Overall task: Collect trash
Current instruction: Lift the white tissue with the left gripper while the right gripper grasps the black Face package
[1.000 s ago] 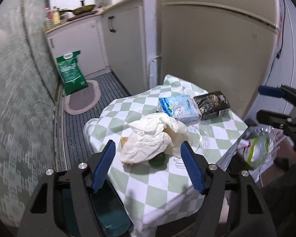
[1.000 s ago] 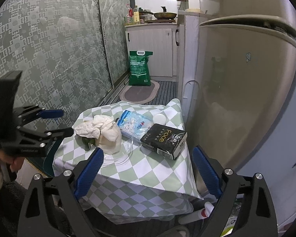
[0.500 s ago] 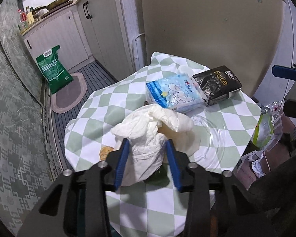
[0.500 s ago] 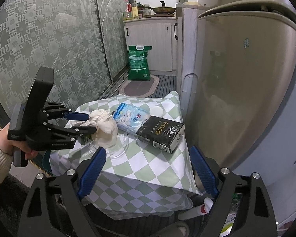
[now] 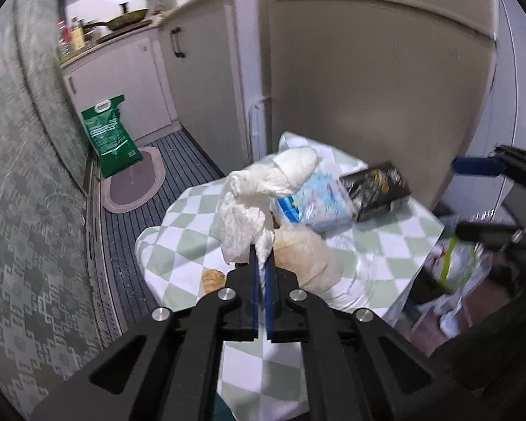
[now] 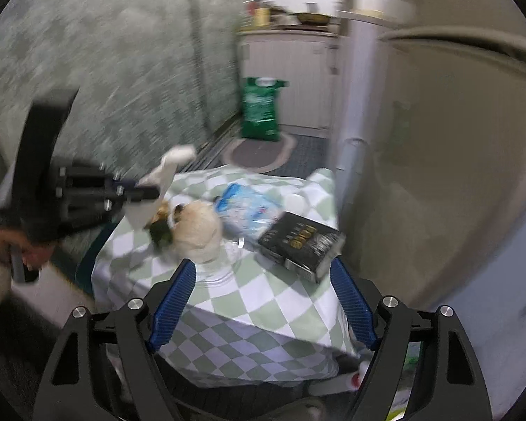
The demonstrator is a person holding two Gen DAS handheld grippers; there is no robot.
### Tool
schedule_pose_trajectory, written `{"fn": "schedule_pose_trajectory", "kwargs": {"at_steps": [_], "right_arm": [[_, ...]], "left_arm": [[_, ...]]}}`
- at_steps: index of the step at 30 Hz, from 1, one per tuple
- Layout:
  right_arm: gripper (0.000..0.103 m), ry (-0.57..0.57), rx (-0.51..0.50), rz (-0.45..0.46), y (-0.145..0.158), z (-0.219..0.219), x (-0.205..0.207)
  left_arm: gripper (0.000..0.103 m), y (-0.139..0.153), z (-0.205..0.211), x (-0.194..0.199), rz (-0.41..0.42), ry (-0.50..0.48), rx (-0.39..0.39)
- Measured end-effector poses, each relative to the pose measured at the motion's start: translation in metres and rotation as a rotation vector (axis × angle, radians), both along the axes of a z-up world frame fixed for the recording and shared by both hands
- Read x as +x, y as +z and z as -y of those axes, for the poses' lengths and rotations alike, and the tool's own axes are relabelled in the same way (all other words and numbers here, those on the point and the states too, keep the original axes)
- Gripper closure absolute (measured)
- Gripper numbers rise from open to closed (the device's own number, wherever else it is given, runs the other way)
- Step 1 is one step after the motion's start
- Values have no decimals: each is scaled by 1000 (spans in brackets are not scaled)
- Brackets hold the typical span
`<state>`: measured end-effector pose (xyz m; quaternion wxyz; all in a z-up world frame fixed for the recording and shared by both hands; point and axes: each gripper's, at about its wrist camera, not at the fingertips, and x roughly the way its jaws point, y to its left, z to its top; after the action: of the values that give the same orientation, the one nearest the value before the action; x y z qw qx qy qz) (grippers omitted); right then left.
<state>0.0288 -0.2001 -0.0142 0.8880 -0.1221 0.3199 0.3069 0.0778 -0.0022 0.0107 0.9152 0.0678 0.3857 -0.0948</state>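
Checked green-and-white cloth covered the small tabletop, which stood against a beige fridge in a narrow kitchen with white cabinets and a green sack on the floor beyond it. On the tabletop, at its fridge side, lay a blue-and-white tissue pack with a black box touching it on the side nearer the fridge; toward the near edge sat a clear, shallow plastic dish, and a stained, cream-coloured wad rested at the rim of it, whether inside or just beside I could not tell. A small brown scrap lay on the cloth next to that wad. Off the right-hand edge of the tabletop hung an open plastic bag with white and green rubbish showing inside. The left gripper had its jaws clamped on a tail of the crumpled white tissue, which hung clear above the tabletop. A second before, those jaws had stood wide on either side of the tissue while it still lay in a heap on the cloth. The right gripper hovered over the near edge of the tabletop, its jaws closing a little from their earlier spread, with nothing pressed between them.
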Motion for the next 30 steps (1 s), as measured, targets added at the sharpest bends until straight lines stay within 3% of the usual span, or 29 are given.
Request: {"fn": "schedule_pose_trajectory", "kwargs": {"at_steps": [3, 7, 9, 13, 25, 30], "right_arm": [[23, 76, -36, 27, 5, -5, 10], [11, 204, -122, 15, -3, -16, 26], [11, 219, -198, 35, -13, -22, 36], [11, 234, -227, 14, -25, -20, 56], [10, 268, -335, -8, -51, -33, 88], [11, 252, -365, -72, -62, -39, 98]], "left_arm": [[100, 13, -4, -13, 22, 14, -60], [100, 17, -12, -28, 11, 56, -165], [100, 15, -10, -34, 3, 56, -178], [100, 11, -8, -42, -12, 44, -219], [100, 12, -10, -48, -1, 43, -229], [99, 16, -3, -48, 9, 18, -225]]}}
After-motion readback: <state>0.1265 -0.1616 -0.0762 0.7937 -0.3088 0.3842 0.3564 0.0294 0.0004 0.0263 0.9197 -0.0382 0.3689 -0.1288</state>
